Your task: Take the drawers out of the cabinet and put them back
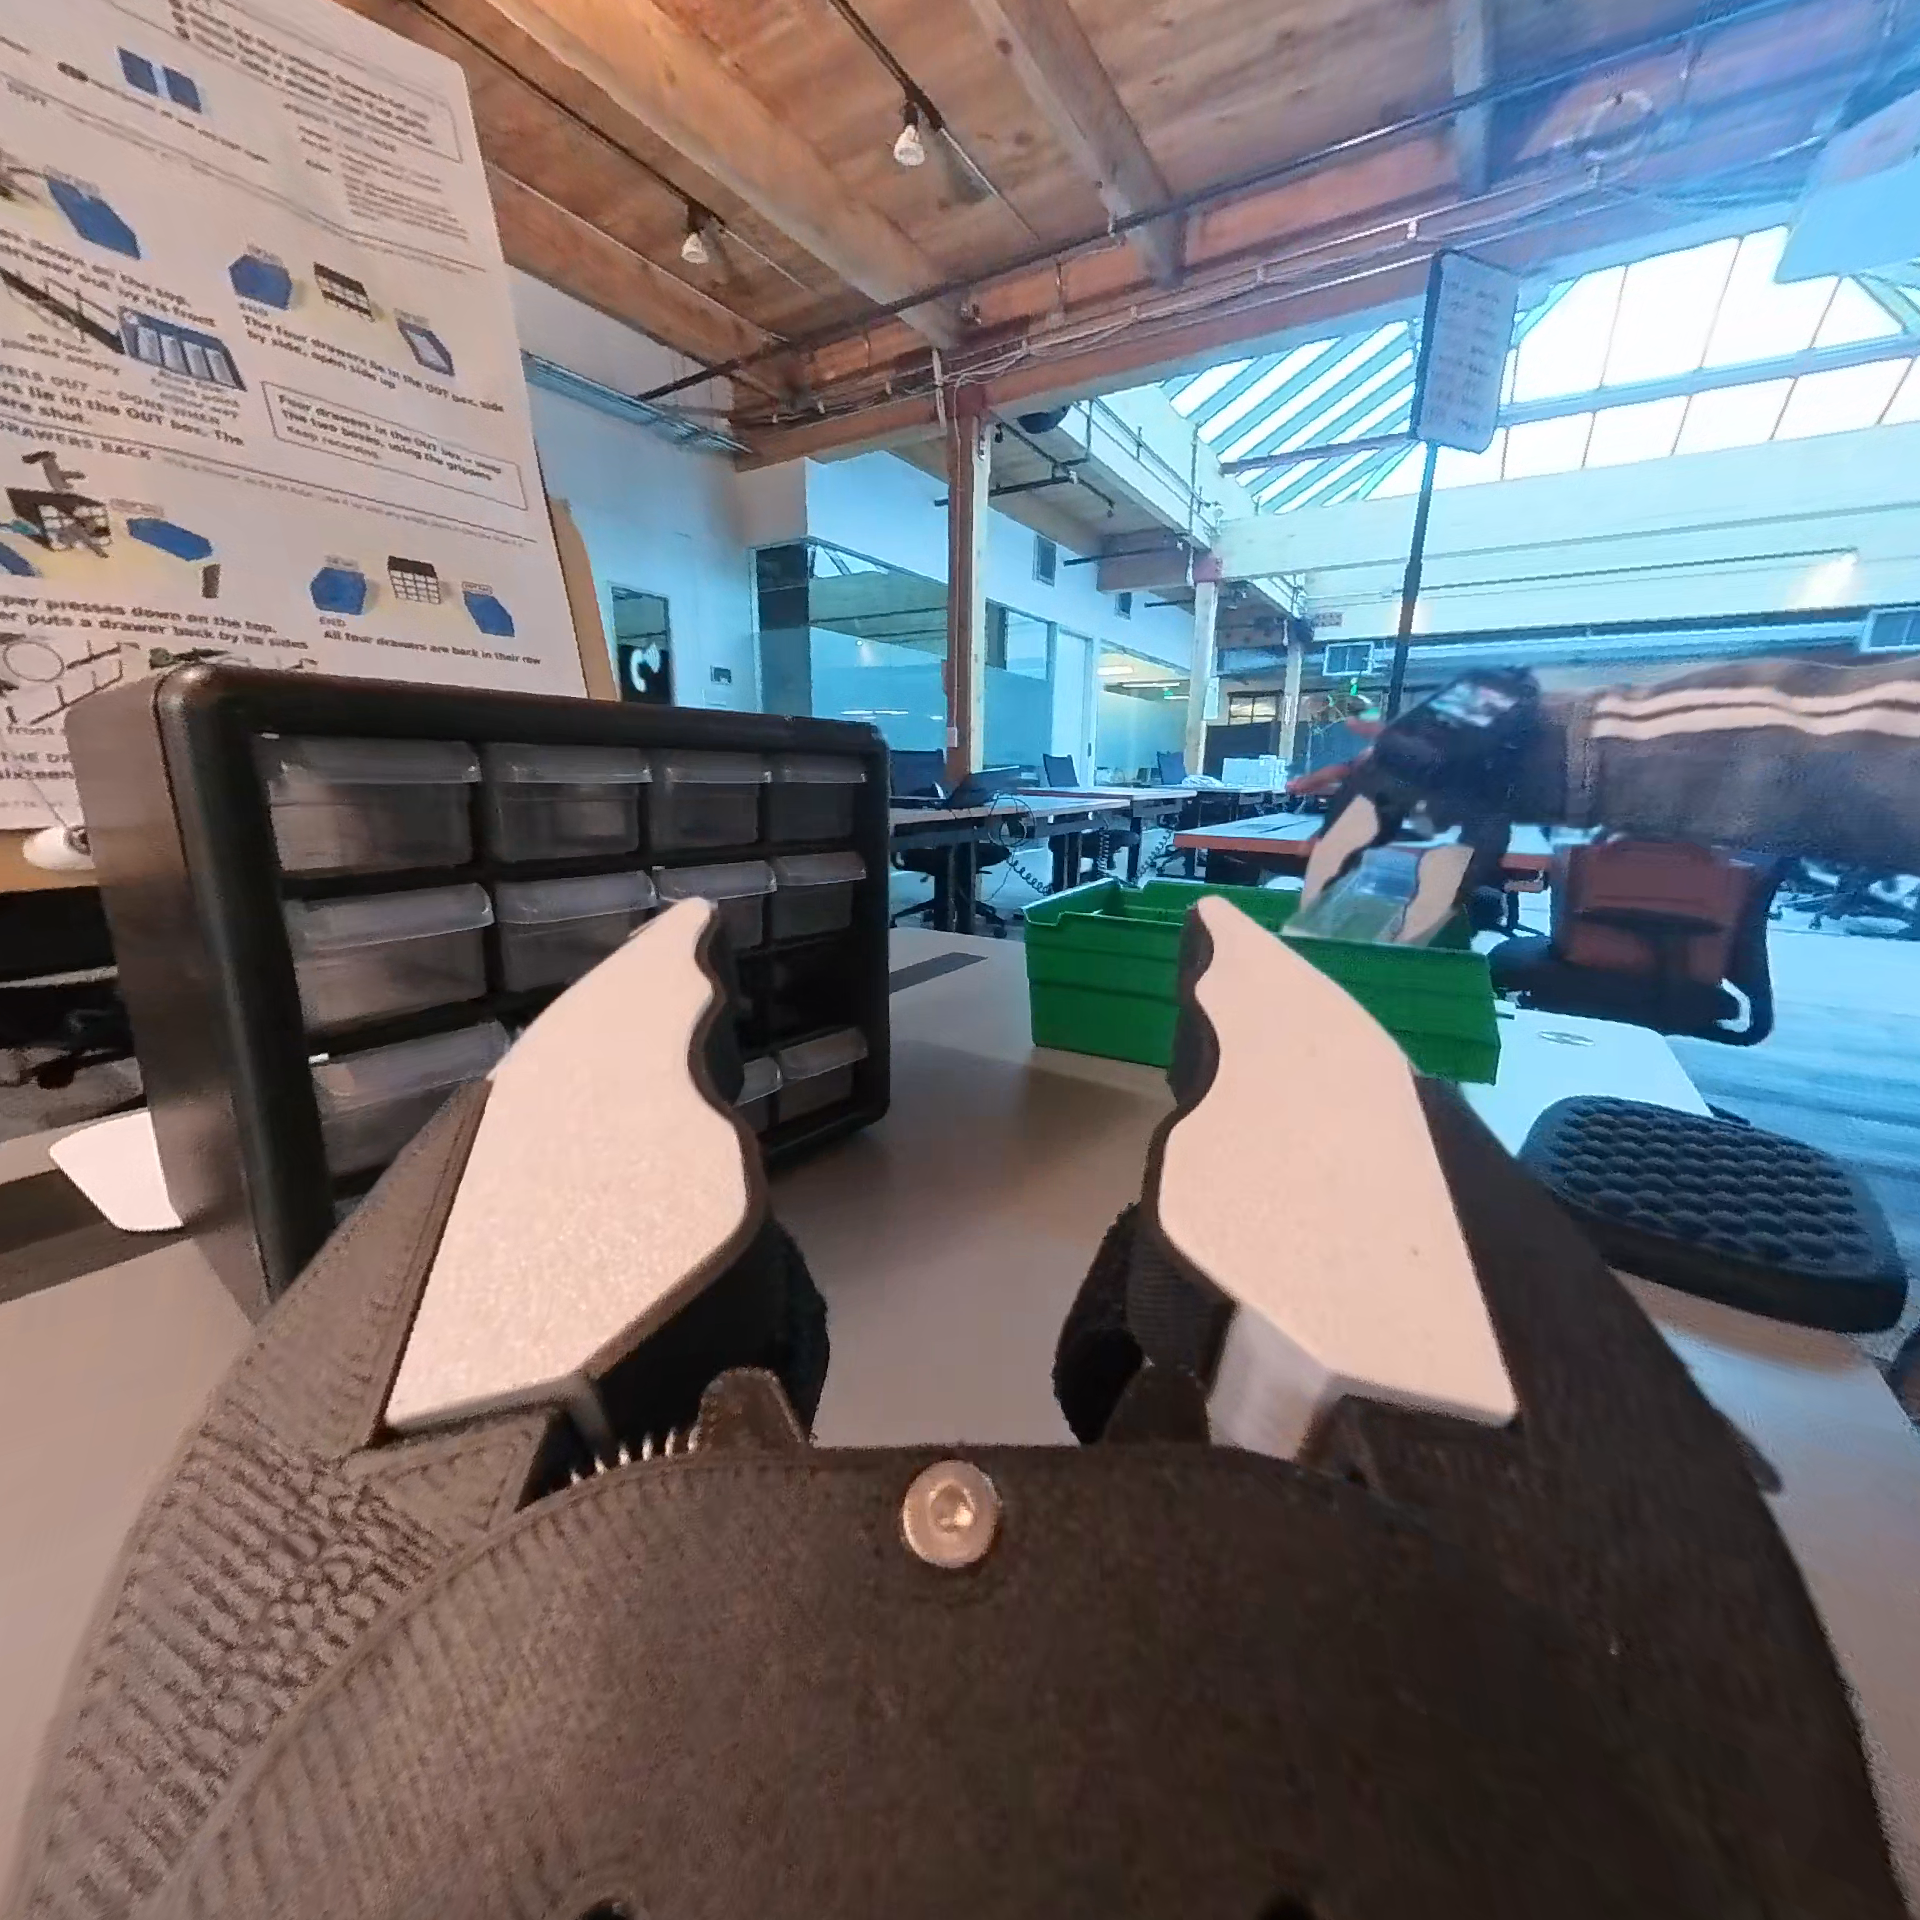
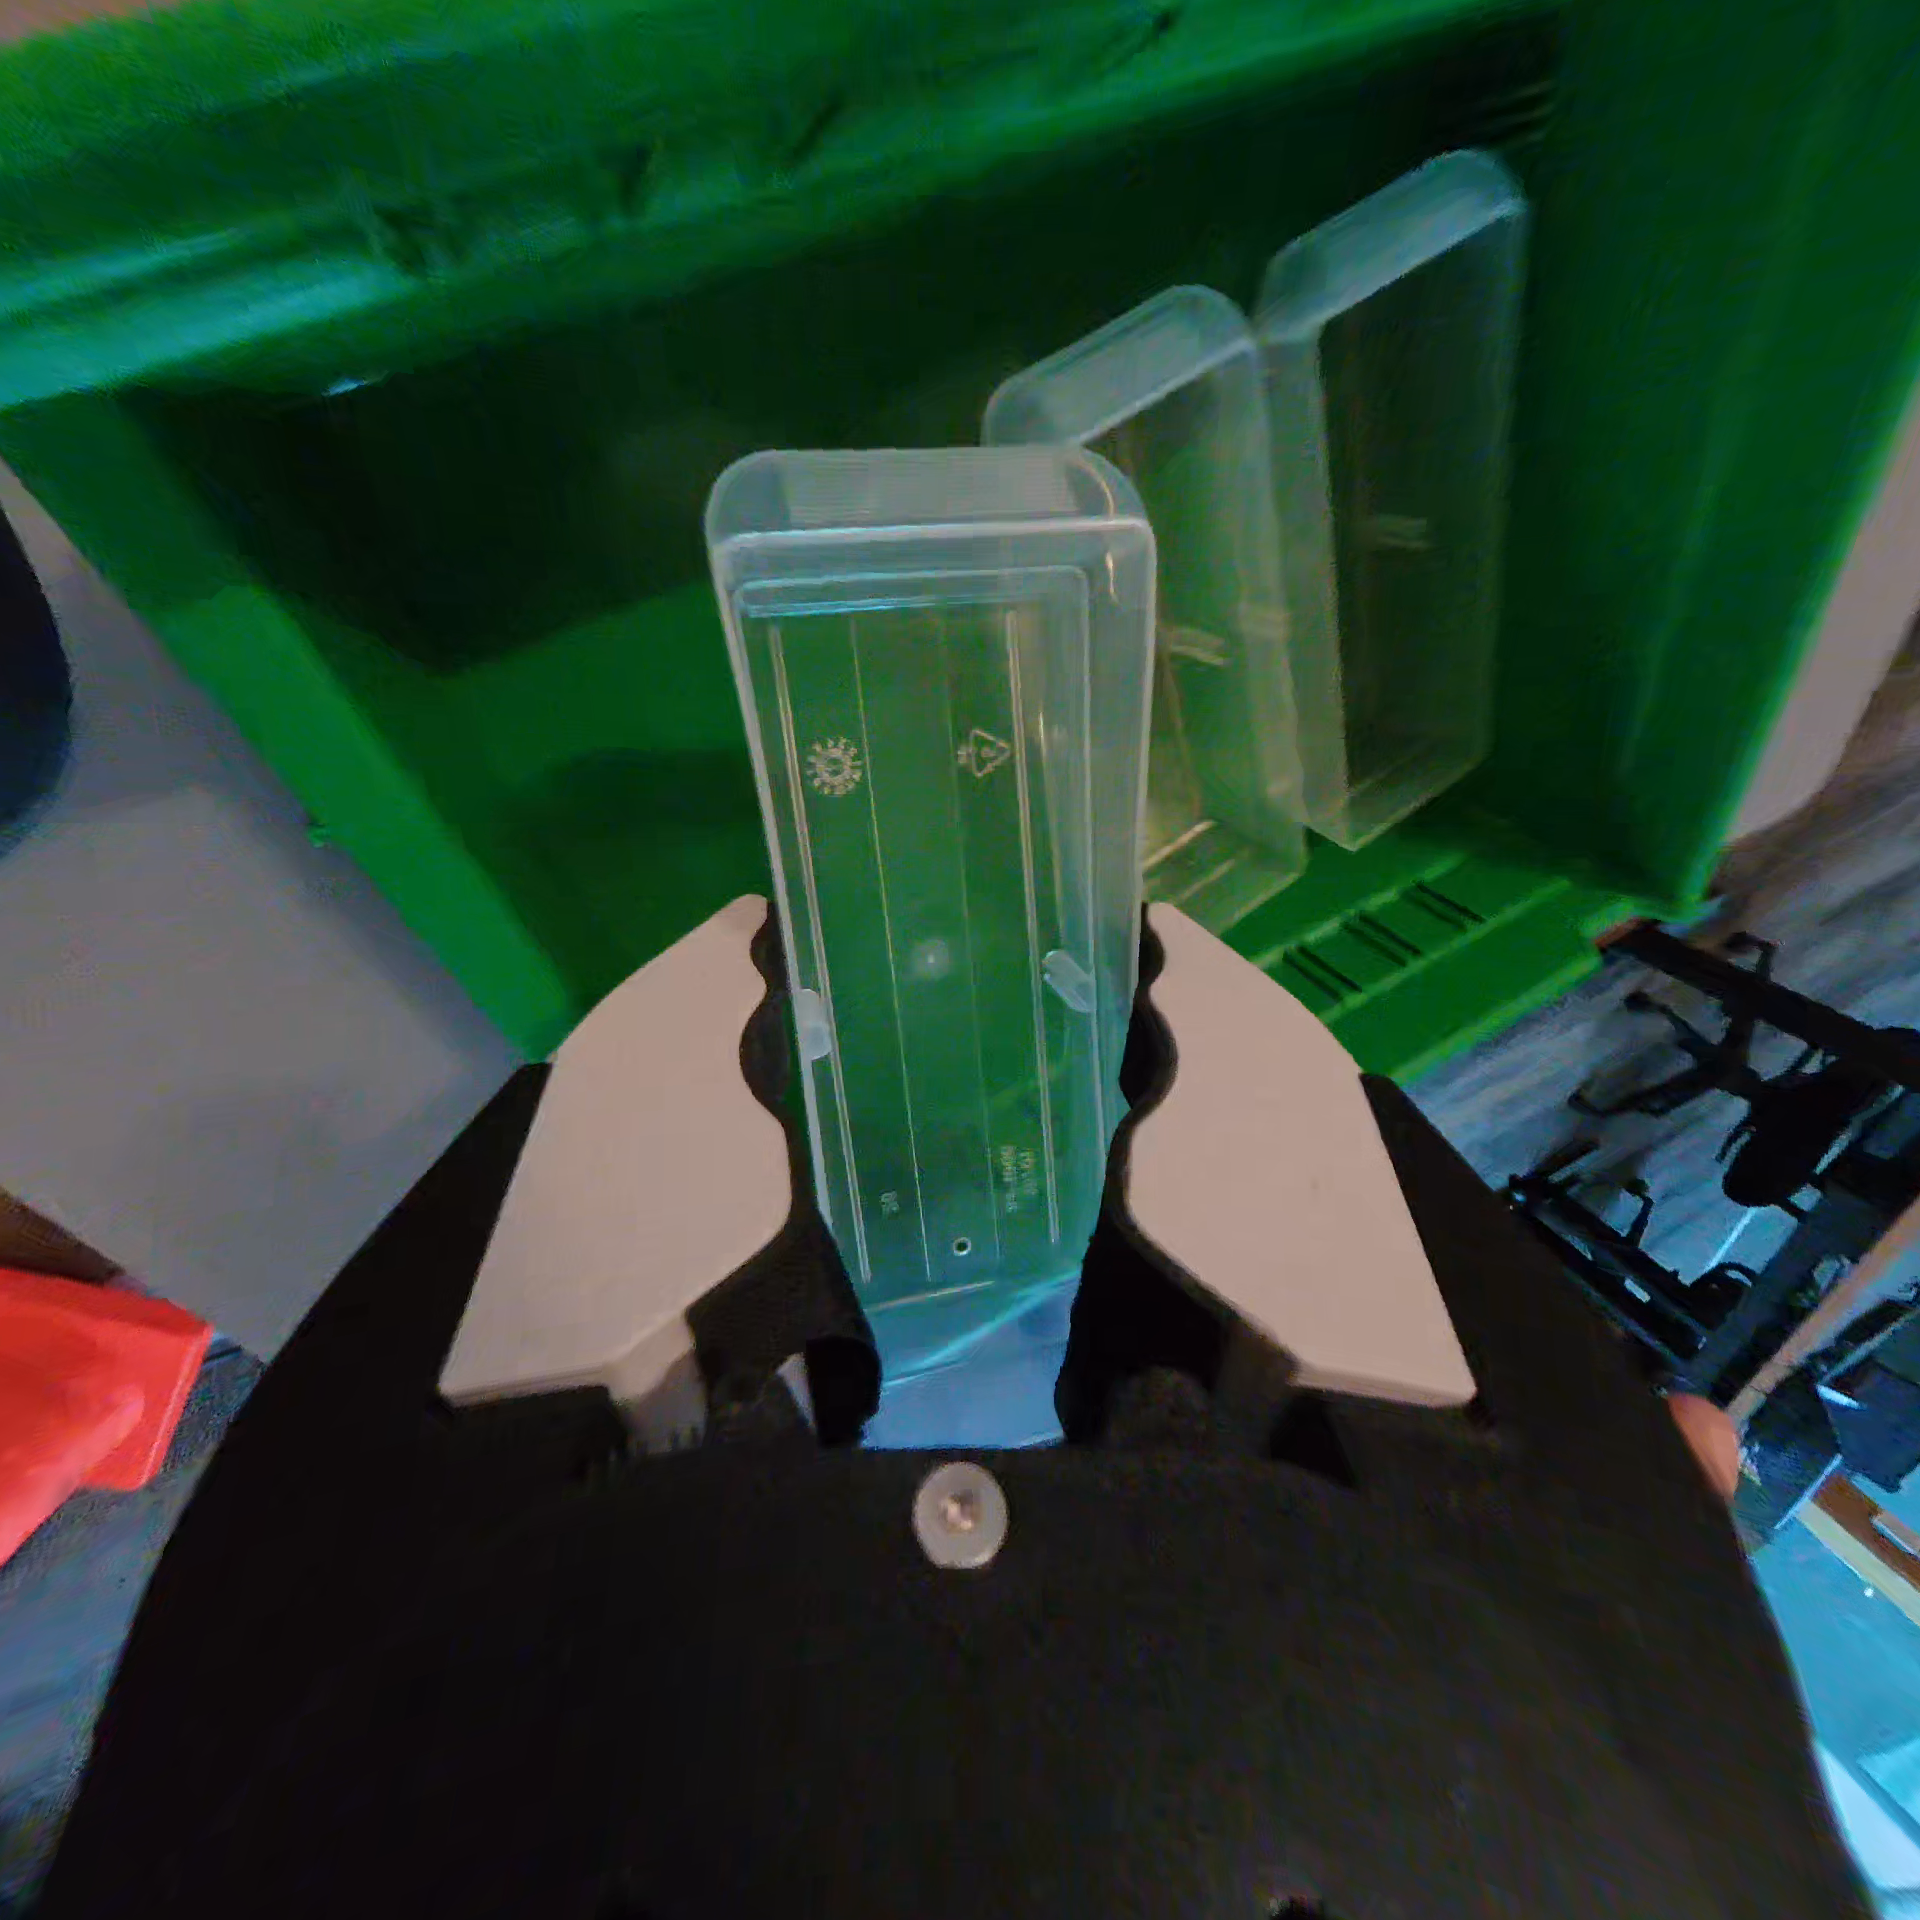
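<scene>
Your right gripper (image 2: 951, 997) pinches a clear drawer (image 2: 935, 831); lower it level into the green bin (image 2: 312, 260) (beside the two drawers (image 2: 1299, 582) there). Left gripper (image 1: 951, 935) hangs spread, empty.

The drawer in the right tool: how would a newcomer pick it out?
Find the green bin on the table. Two clear drawers lie inside it, open side up. The held drawer hangs above, pinched by the right tool, its underside facing the camera.
</scene>
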Available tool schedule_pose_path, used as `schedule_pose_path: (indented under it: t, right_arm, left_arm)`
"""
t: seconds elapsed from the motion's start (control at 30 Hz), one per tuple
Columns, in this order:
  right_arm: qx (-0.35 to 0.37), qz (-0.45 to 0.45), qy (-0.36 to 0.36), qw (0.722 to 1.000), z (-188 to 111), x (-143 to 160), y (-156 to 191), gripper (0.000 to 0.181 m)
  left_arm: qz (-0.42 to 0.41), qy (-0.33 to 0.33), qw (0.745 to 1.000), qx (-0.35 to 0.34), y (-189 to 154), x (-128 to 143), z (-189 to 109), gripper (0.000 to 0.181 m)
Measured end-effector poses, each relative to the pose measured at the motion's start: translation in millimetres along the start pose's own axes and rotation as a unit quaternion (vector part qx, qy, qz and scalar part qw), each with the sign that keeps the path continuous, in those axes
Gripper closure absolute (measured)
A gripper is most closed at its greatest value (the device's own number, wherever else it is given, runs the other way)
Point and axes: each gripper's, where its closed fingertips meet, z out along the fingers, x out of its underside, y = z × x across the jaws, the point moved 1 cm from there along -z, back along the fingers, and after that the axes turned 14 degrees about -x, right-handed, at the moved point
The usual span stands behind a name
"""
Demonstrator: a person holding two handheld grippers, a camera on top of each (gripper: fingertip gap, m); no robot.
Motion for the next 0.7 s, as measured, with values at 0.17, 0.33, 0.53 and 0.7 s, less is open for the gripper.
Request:
schedule_pose_path:
  t: [0.17,0.33,0.53,0.7]
  right_arm:
    - [-0.029,-0.015,0.007,0.999,35,-6,4,0.118]
    - [-0.041,-0.023,0.014,0.999,51,-6,3,0.117]
    - [-0.028,-0.032,0.029,0.999,66,0,-4,0.115]
    - [-0.013,-0.033,0.028,0.999,72,1,-10,0.110]
  left_arm:
    - [0.010,0.005,1.000,0.002,-1,5,0,0.099]
    - [0.027,0.008,1.000,0.006,-3,7,0,0.099]
    - [0.037,0.017,0.999,0.013,-7,12,0,0.100]
    - [0.049,0.021,0.998,0.016,-8,14,0,0.099]
